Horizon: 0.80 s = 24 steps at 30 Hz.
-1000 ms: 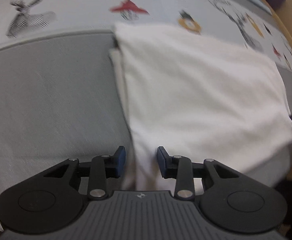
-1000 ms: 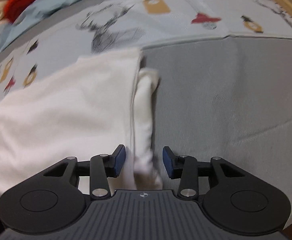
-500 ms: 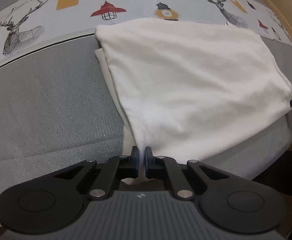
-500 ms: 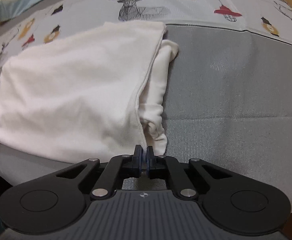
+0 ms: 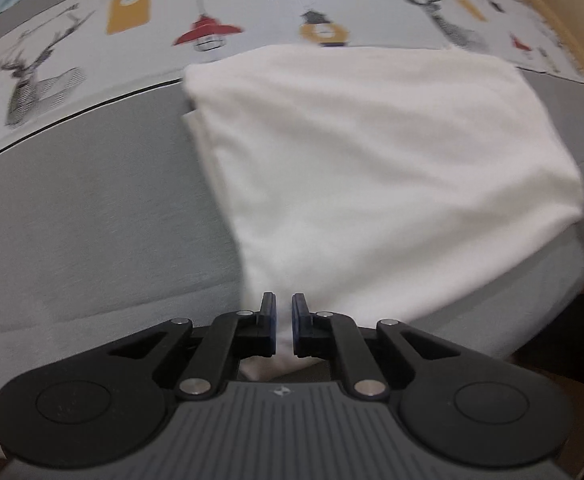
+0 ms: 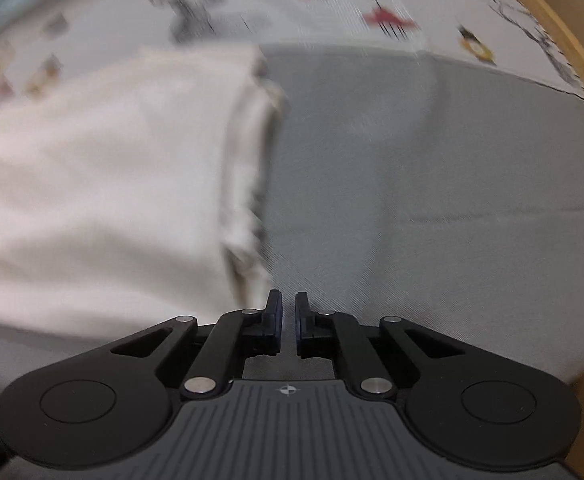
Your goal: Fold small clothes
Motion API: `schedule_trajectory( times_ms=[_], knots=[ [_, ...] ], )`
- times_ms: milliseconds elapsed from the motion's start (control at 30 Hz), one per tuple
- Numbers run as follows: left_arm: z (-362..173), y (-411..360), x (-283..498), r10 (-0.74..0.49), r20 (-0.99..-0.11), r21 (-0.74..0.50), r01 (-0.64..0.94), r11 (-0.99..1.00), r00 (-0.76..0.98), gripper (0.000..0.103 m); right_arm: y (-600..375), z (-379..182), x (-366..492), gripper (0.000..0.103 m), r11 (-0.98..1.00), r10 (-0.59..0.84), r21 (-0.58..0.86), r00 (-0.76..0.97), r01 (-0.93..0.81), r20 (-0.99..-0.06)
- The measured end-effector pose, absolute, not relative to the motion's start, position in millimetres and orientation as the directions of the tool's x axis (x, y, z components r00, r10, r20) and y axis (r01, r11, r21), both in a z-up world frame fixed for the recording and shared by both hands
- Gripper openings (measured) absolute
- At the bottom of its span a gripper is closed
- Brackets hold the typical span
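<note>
White garment [image 5: 372, 168], folded into a thick pad, lies on the grey band of a bed cover [image 5: 91, 216]; its far edge reaches the printed strip of deer and hanging lamps [image 5: 207, 36] at 12 o'clock. No box, basket or other holder shows in either view.

In the left wrist view the left tool [image 5: 283, 322] sits at 6 o'clock with its 2 blue-faced pads a narrow slit apart. The garment's near corner runs down between them, but whether they pinch it cannot be told.

In the right wrist view, which is blurred, the garment [image 6: 103, 184] fills the 9 o'clock side, its layered edge running from 12 toward 6 o'clock. The right tool [image 6: 288, 322] is parted by a similar narrow slit, just beside that edge's near end, with grey cover showing through the slit.
</note>
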State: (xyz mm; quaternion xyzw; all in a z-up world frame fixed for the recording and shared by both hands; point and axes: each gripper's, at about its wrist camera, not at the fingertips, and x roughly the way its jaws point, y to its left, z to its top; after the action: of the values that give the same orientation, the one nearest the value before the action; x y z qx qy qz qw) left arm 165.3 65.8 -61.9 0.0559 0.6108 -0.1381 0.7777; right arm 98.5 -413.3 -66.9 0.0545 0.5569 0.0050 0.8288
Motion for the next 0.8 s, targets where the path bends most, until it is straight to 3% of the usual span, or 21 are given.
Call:
schedule_trajectory(
  times_ms=[100,167,233,300,400,500,600,800],
  knots=[
    [-75.7,58.6,163.6,-0.108,-0.980,-0.051,0.307,0.950,0.170,0.008,-405.3,-64.7,101.3,0.006,0.988,0.144,0.154,0.405,-0.008,-0.903],
    [-90.9,56.4,162.9,-0.039,-0.993,-0.001,0.319,0.948,0.113,0.008,-398.9,-81.2,103.6,0.007,0.994,0.106,0.102,0.329,-0.030,-0.938],
    [-95.7,53.3,161.0,0.009,-0.994,0.045,0.340,0.939,0.105,0.008,-392.9,-102.3,106.7,0.014,0.999,0.007,-0.005,0.226,-0.050,-0.974],
    [-87.9,53.7,162.6,-0.009,-0.991,0.035,0.319,0.947,0.134,0.008,-392.1,-103.8,107.5,0.025,0.999,-0.020,-0.031,0.227,-0.044,-0.974],
    [-76.0,55.2,165.9,-0.054,-0.982,0.001,0.291,0.957,0.182,0.008,-392.1,-85.8,108.8,0.025,0.999,0.025,0.015,0.318,-0.035,-0.948],
    [-84.9,54.3,168.6,-0.022,-0.988,0.025,0.291,0.956,0.156,0.008,-392.8,-85.9,110.7,0.025,0.999,0.032,0.022,0.322,-0.035,-0.946],
    [-98.1,51.9,167.9,0.056,-0.991,0.091,0.319,0.943,0.118,0.018,-393.1,-102.6,111.6,0.027,0.998,-0.041,-0.052,0.240,-0.042,-0.970],
    [-74.0,53.4,174.9,-0.034,-0.973,0.028,0.264,0.964,0.228,0.020,-390.8,-80.4,113.3,0.030,0.999,0.008,-0.005,0.371,-0.034,-0.929]
  ],
)
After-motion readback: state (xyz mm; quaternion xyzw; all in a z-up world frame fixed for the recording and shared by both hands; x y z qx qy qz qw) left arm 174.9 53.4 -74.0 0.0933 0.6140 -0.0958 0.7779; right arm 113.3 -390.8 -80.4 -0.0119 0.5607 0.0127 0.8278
